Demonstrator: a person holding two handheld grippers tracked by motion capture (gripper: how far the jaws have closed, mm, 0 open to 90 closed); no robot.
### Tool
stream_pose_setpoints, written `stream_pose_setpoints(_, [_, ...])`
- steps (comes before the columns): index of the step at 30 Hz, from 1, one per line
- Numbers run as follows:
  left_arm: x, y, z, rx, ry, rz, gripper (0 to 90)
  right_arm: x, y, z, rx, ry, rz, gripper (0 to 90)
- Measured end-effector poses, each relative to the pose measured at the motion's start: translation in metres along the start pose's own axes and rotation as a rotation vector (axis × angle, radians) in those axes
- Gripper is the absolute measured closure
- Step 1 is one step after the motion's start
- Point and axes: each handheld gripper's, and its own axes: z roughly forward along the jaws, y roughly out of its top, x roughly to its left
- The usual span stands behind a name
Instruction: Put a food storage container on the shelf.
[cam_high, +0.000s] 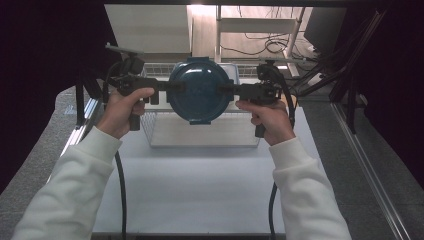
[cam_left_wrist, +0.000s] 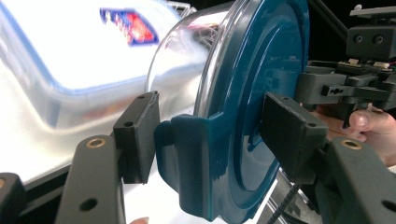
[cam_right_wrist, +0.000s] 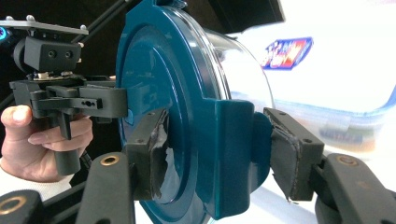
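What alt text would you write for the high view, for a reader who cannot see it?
Two hands in white sleeves hold a round container with a dark blue lid between them, the left claw and the right claw each closed on a side latch. It hangs above a wire basket on a white table.

I am looking down on a white table (cam_high: 200, 185) that is running away from me toward a cluttered back area. A wire basket (cam_high: 200, 131) is sitting directly on its far half, roughly centred between the side edges (its mesh walls are showing pale against the top). The near half is lying bare, with only two black cables (cam_high: 121, 195) hanging along its sides.
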Motion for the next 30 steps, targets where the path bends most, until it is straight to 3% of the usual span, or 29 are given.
stream_pose_setpoints(6, [0.001,0.024,0.004,0.000,-0.002,-0.013,38.8,-0.002,0.022,-0.001,-0.012,-0.004,0.005,42.5])
stream_pose_setpoints(14, [0.015,0.051,0.016,-0.010,0.004,-0.038,38.5,-0.019,0.048,0.010,-0.006,-0.005,0.039,42.5])
stream_pose_setpoints(24, [0.034,0.072,0.028,-0.015,0.009,-0.069,38.4,-0.038,0.070,0.026,0.004,-0.006,0.076,42.6])
stream_pose_setpoints(30, [0.044,0.075,0.035,-0.013,0.009,-0.104,38.4,-0.045,0.076,0.033,0.014,-0.013,0.105,42.5])
